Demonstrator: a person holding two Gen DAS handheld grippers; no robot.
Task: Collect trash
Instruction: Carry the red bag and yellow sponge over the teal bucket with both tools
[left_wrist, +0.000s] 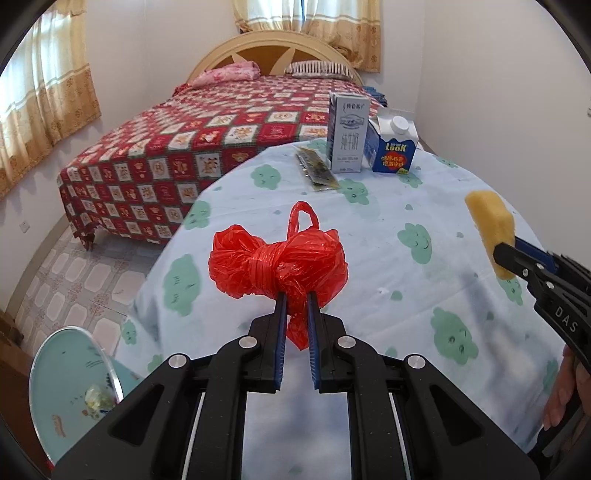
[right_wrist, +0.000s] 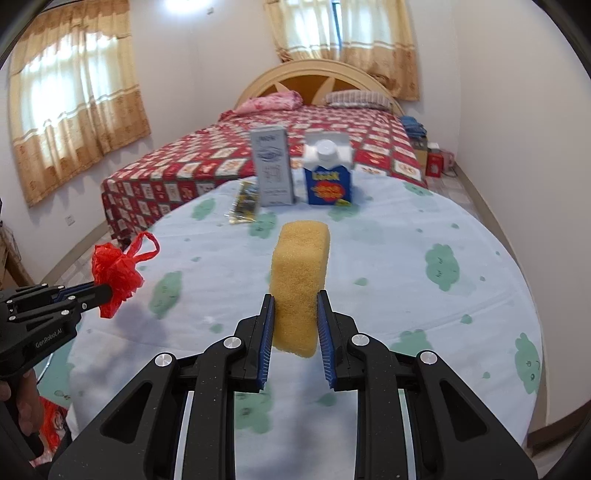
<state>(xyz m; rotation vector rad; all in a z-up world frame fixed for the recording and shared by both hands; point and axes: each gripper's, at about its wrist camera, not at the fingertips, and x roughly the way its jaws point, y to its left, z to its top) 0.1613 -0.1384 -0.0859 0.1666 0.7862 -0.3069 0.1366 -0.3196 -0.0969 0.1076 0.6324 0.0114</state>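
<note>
Collecting trash | left gripper (left_wrist: 297, 314) was clamped on knotted red bag (left_wrist: 277, 258), held above table (left_wrist: 388, 258) | right gripper (right_wrist: 295, 321) was closed on yellow sponge (right_wrist: 299, 280), lifted clear, likely for binning | cartons (left_wrist: 369, 136) were left at table's far edge

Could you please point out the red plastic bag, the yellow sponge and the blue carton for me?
red plastic bag (left_wrist: 279, 264), left wrist view, on its knotted middle.
yellow sponge (right_wrist: 299, 280), right wrist view, on its front face above the pads.
blue carton (left_wrist: 394, 157), left wrist view, on its printed front.
</note>
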